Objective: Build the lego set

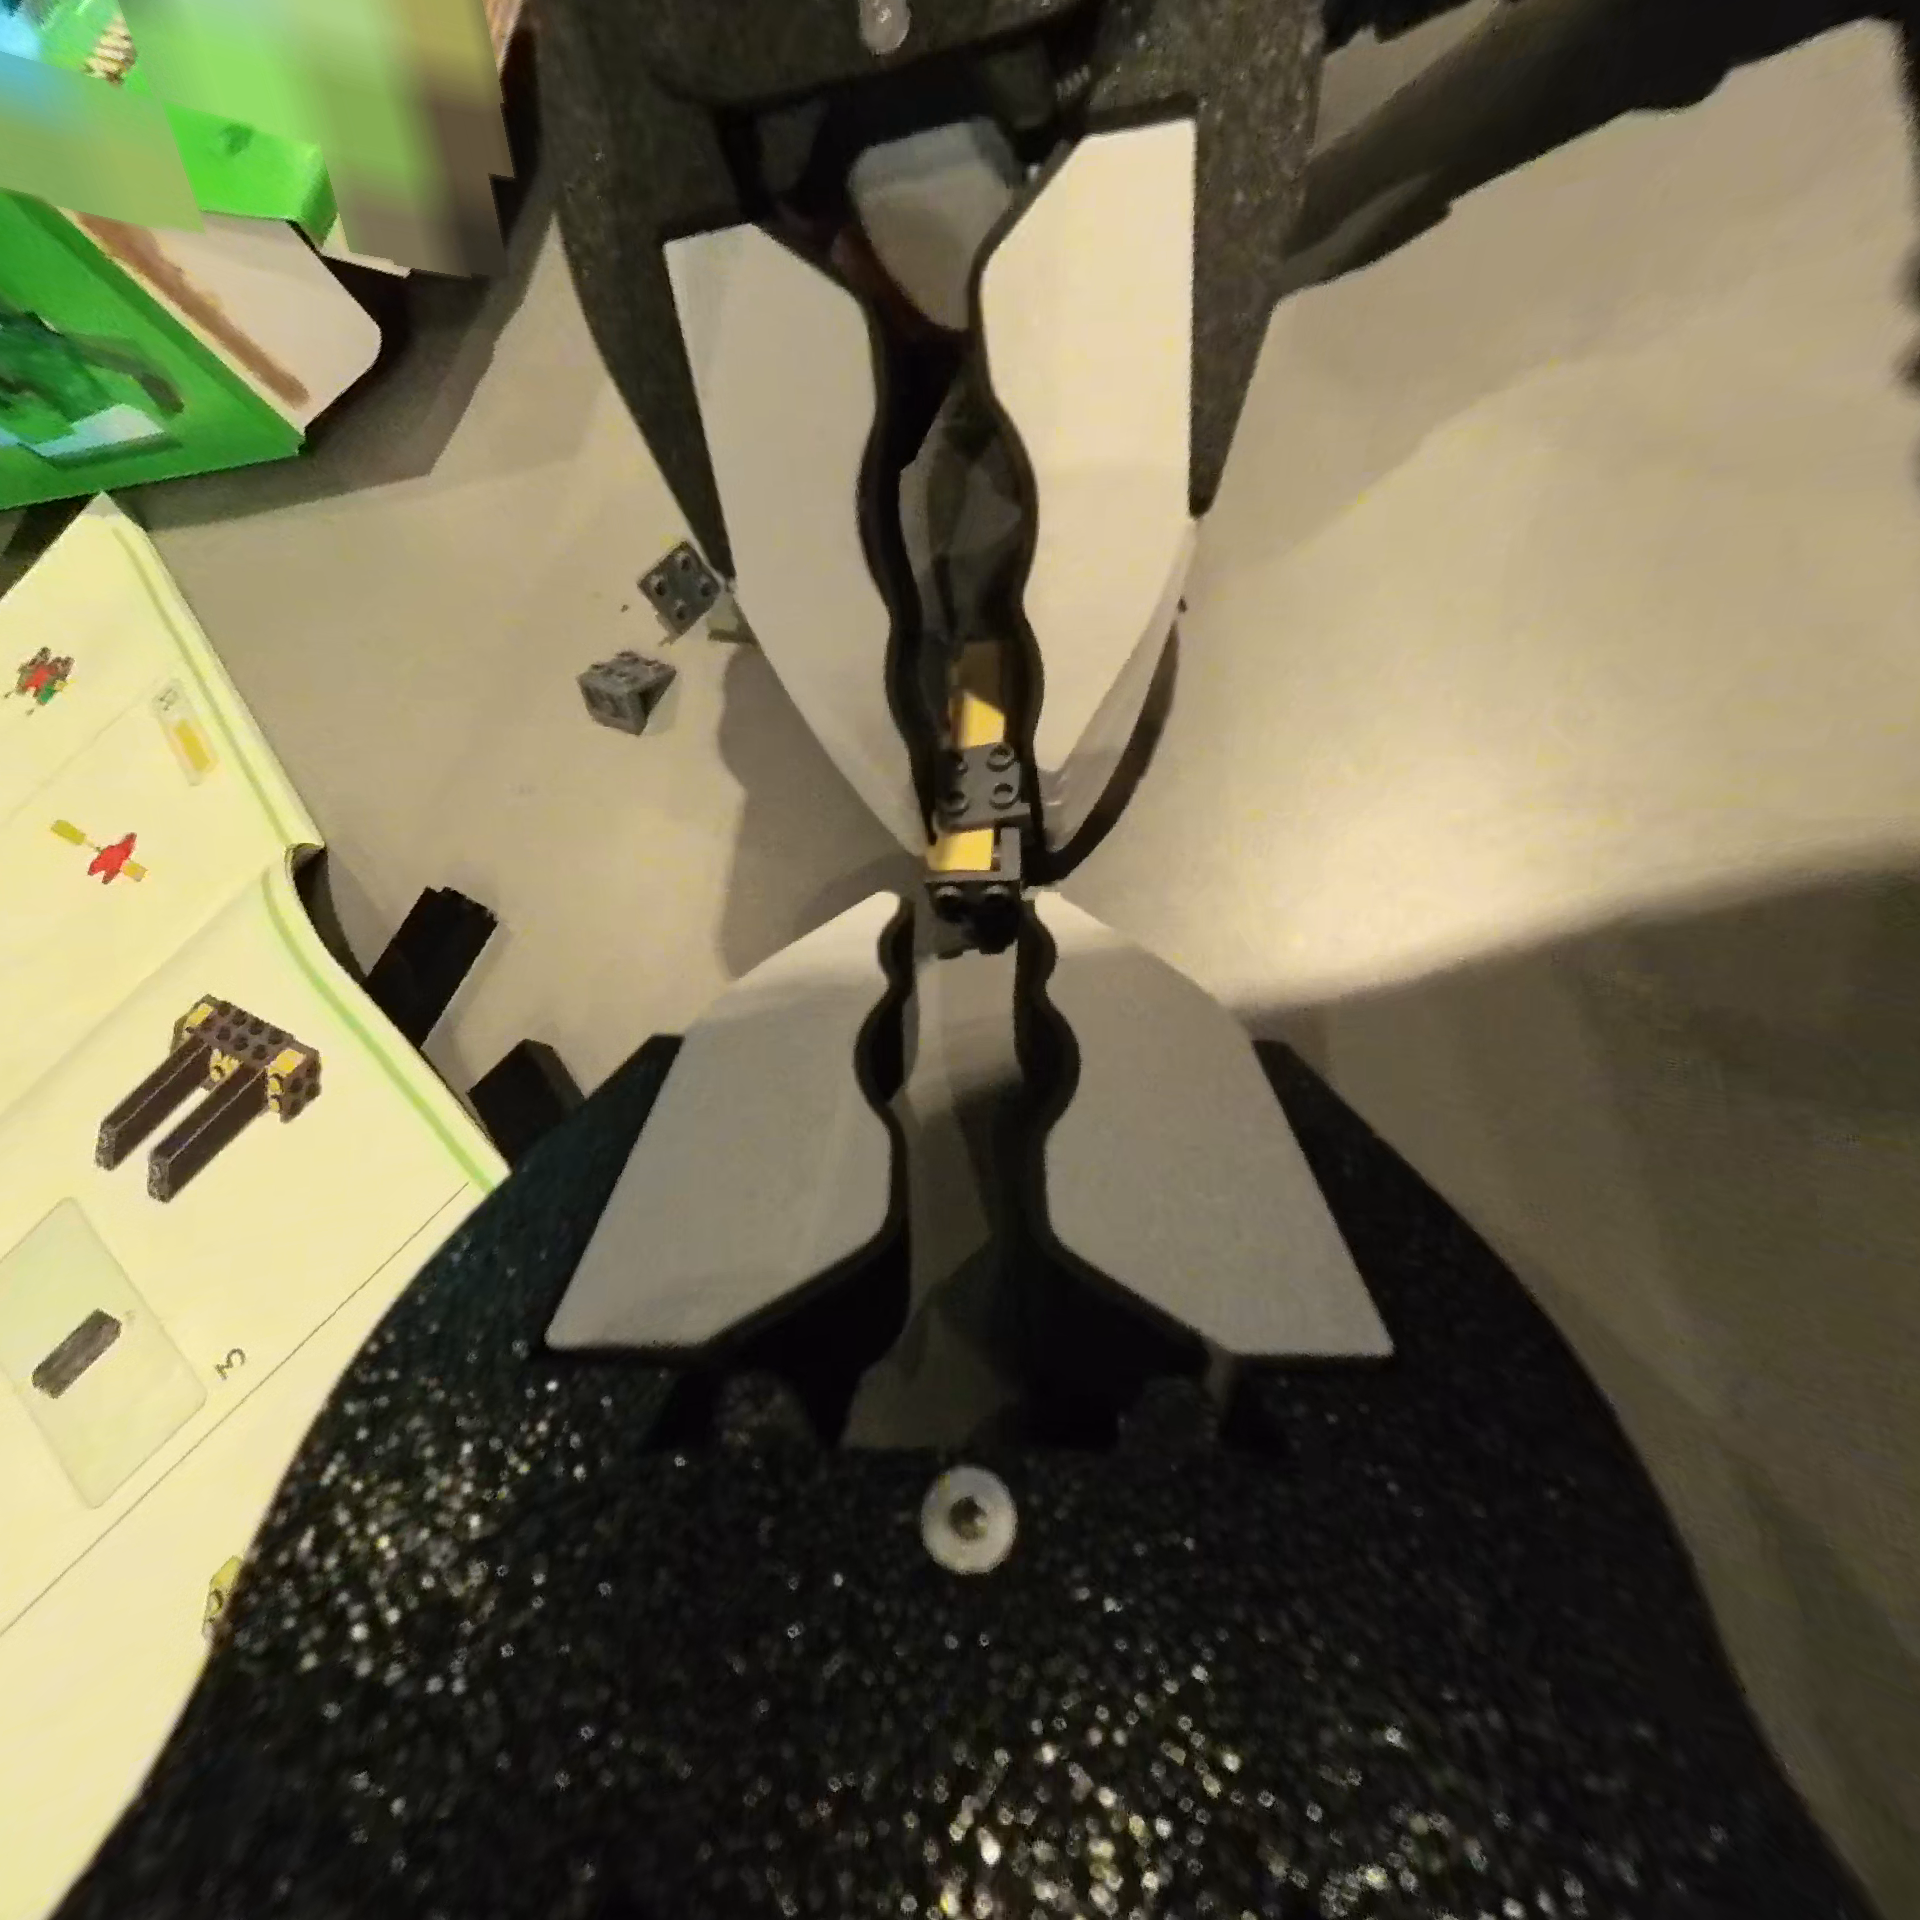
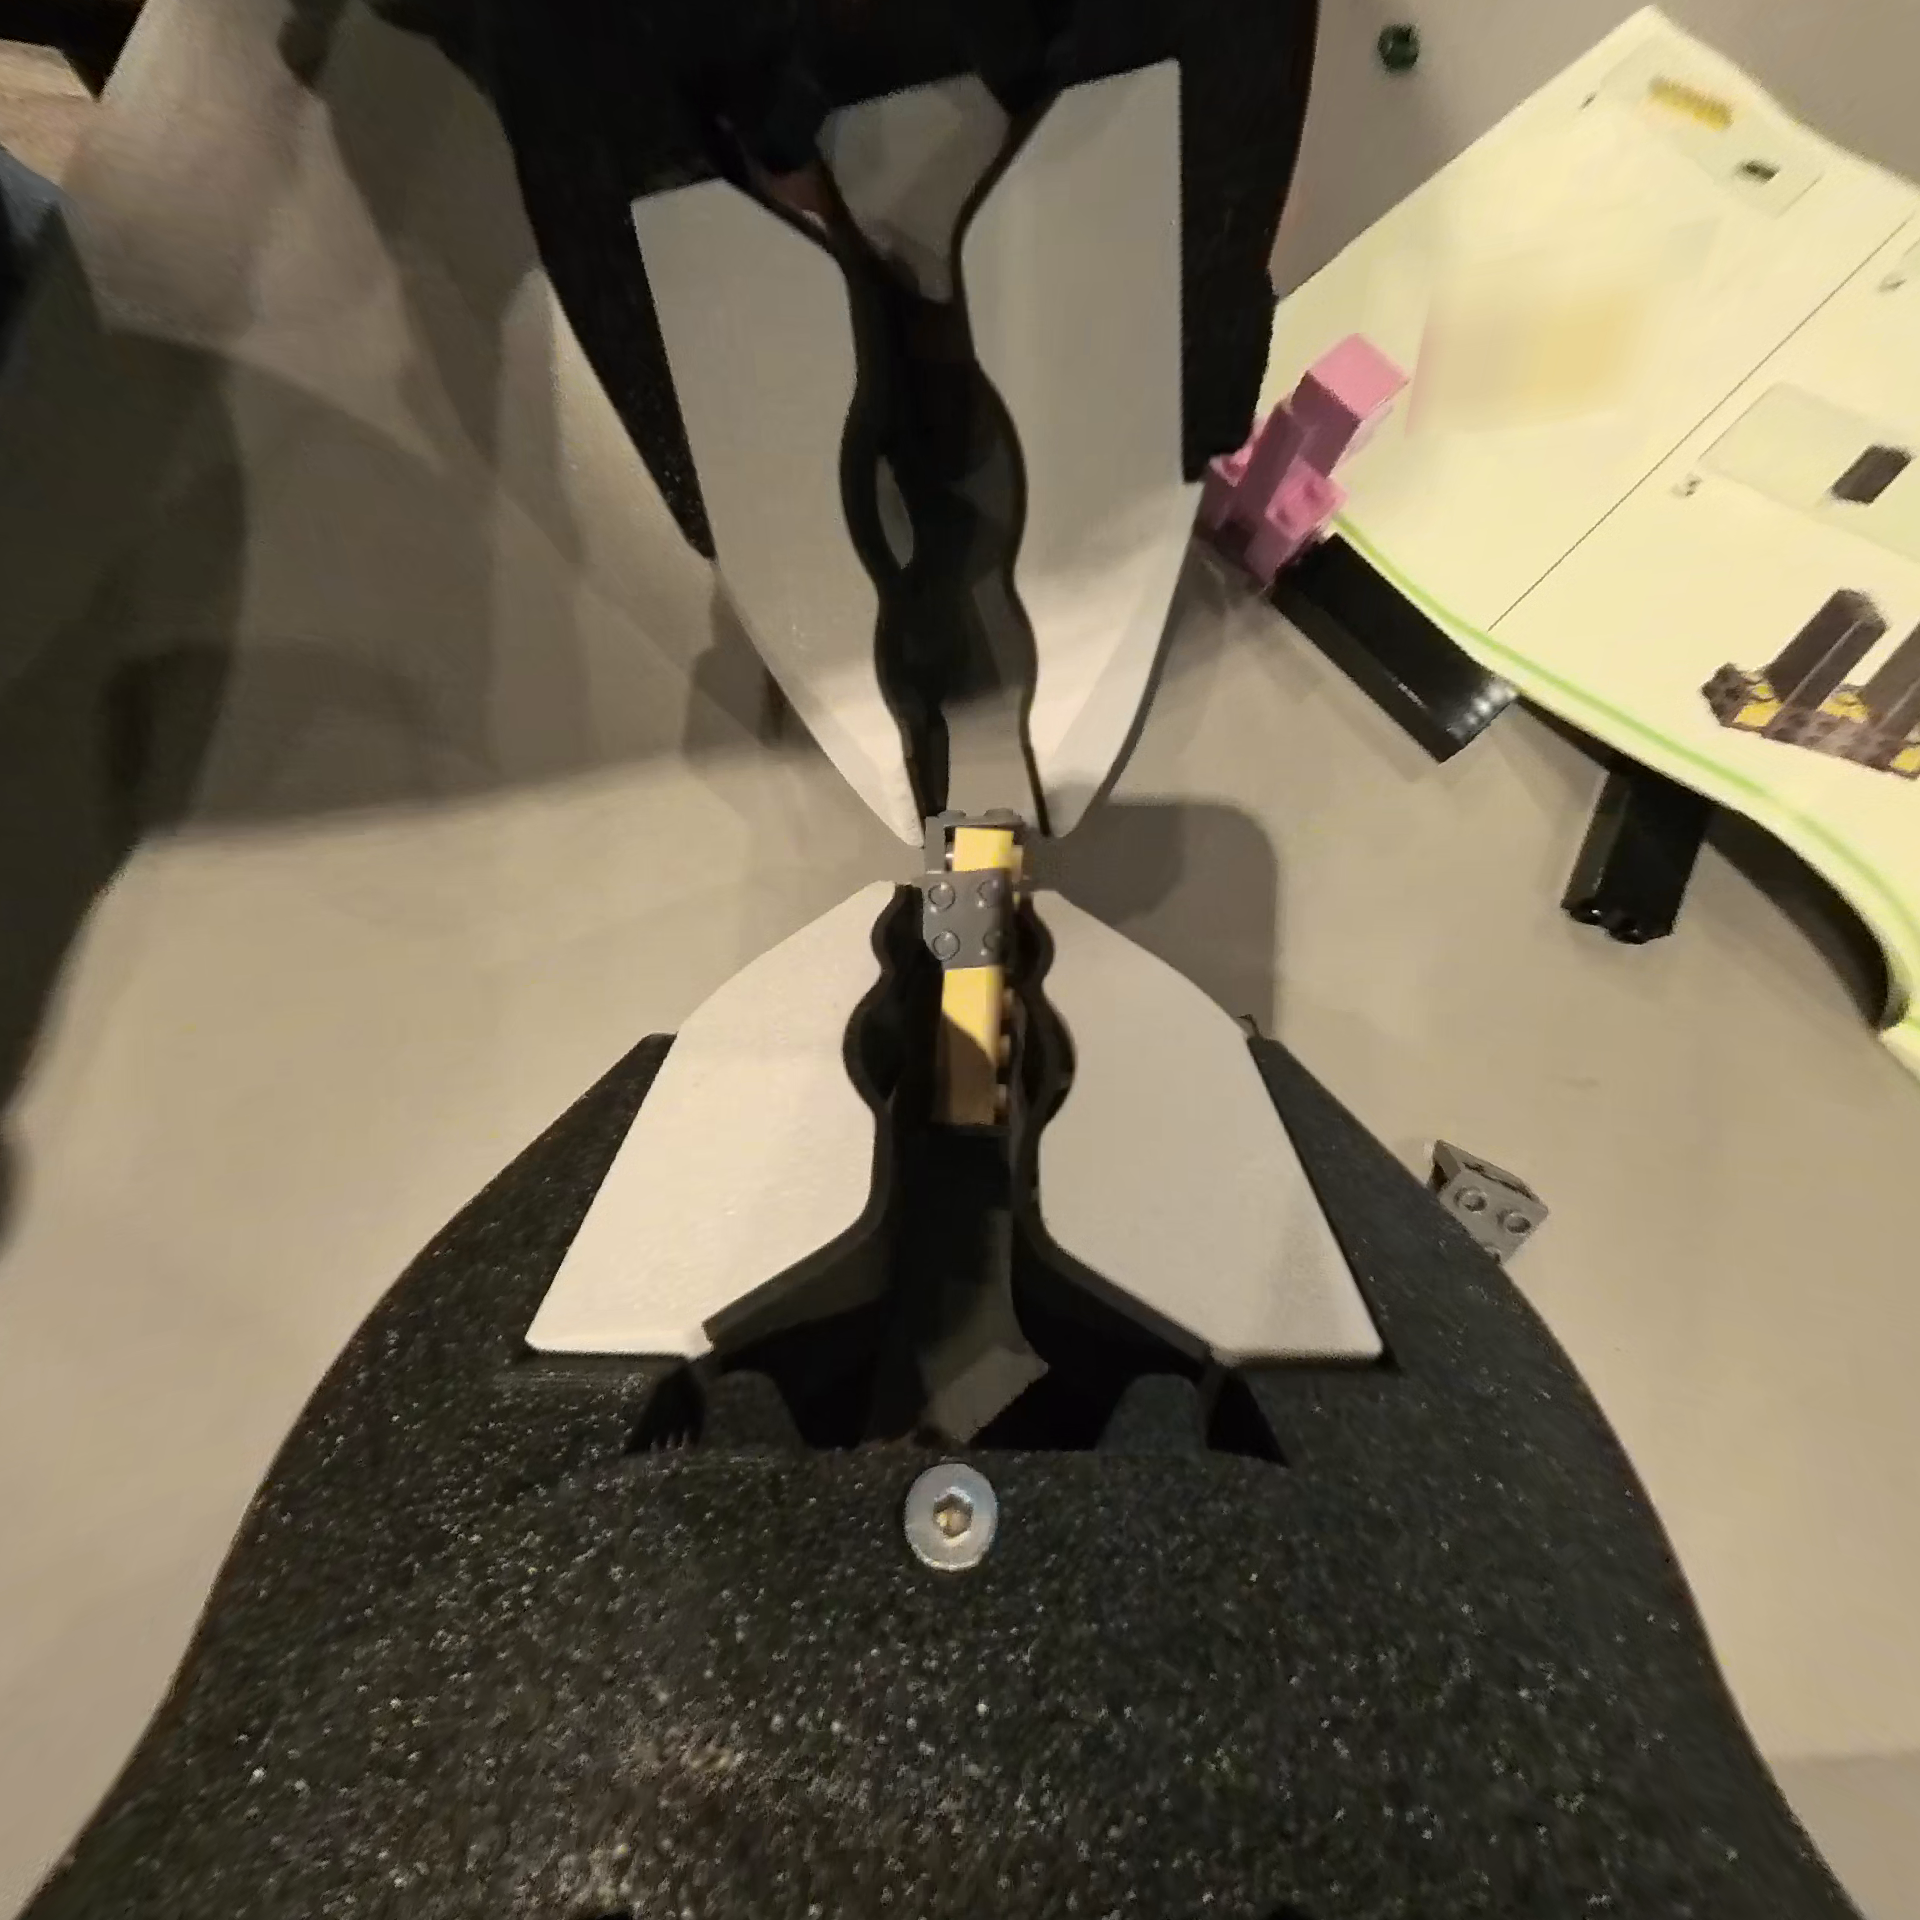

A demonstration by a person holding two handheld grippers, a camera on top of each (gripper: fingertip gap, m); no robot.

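My two grippers meet tip to tip above the grey table. My right gripper (image 2: 971,904) is shut on a yellow bar (image 2: 971,1039) that carries a dark grey 2x2 plate (image 2: 966,920). In the left wrist view the right gripper (image 1: 982,831) comes in from the top with the yellow bar (image 1: 977,717) and the plate (image 1: 982,790). My left gripper (image 1: 971,925) is shut on a small dark grey brick (image 1: 971,902) at the bar's end. In the right wrist view the left gripper (image 2: 982,821) holds that brick (image 2: 982,844) around the yellow tip.
An open instruction booklet (image 1: 156,935) (image 2: 1662,364) lies beside the grippers, partly over long black bricks (image 1: 436,966) (image 2: 1392,644). Two loose grey bricks (image 1: 681,587) (image 1: 623,691), a grey bracket (image 2: 1486,1210), a pink lego figure (image 2: 1309,457) and a green box (image 1: 125,364) sit around. The grippers are tip to tip, or close to it. Left tips and right tips are each some 9 cm from the grey bracket (image 2: 1486,1210). My left wrist view (image 1: 616,674) looks at it from another angle.
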